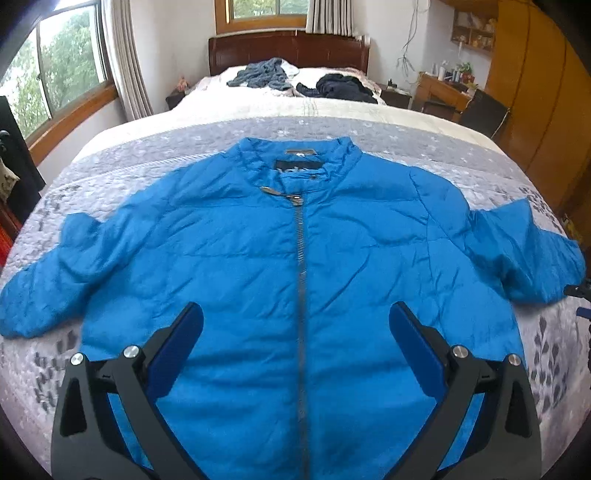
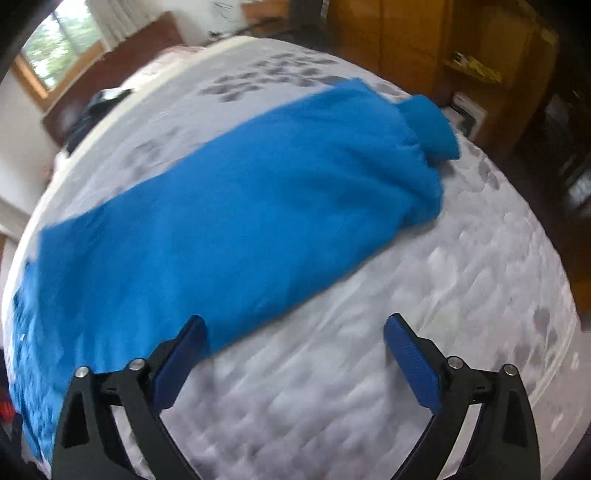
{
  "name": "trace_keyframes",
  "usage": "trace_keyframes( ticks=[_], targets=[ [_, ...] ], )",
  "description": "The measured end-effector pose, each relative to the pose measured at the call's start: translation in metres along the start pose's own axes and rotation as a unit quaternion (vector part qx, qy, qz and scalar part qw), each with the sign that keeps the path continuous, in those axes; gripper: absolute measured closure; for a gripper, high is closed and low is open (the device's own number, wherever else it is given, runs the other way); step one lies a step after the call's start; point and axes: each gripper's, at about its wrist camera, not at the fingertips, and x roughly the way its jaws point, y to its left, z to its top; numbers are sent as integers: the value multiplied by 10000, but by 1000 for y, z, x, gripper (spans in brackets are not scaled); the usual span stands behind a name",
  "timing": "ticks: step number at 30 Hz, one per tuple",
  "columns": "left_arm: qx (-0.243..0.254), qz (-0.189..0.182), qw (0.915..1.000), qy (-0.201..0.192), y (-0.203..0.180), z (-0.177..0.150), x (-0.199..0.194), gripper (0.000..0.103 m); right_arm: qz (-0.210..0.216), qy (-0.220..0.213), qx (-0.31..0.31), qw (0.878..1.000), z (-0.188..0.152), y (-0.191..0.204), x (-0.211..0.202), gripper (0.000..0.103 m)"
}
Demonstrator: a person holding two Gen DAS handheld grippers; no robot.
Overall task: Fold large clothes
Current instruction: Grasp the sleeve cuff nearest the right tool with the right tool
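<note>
The jacket [image 1: 295, 258] lies face up and zipped on the bed [image 1: 369, 129], collar toward the headboard, both sleeves spread out to the sides and bunched at the ends. The left gripper [image 1: 295, 332] hovers over the lower front of the jacket with its jaws wide apart and nothing between them; the zip [image 1: 301, 295] runs up the middle of its view. The right gripper [image 2: 294, 343] hangs by the jacket's side, over the bare quilt [image 2: 406, 295], jaws likewise spread and empty, one pad just at the hem edge; its view is blurred, so fine detail there cannot be read. The likely trouble comes from the fabric: it looks slick and puffy, so a pinch may catch only the top layer and peel it off the back, or slip out partway through a fold. A grab taken too near the zip would drag the whole body sideways rather than turn a flap. The crumpled right sleeve [image 2: 428, 125] could trap a lump under the fold if it is not flattened first. The quilt itself is soft and could be pinched up along with the hem. As for containers, none is in reach; a shelf [image 1: 472, 33] by the far wall holds small items too tiny to identify.
</note>
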Motion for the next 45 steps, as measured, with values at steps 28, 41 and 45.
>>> trace_keyframes(
  ticks=[28, 41, 45],
  targets=[
    [-355, -127, 9991, 216, 44, -11, 19, 3, 176, -260, 322, 9990, 36, -36, 3, 89],
    [-759, 85, 9970, 109, 105, -18, 7, 3, 1037, -1549, -968, 9777, 9, 85, -113, 94],
    [-810, 111, 9966, 112, 114, -18, 7, 3, 1388, -1603, -1749, 9615, -14, 156, -128, 94]
  ],
)
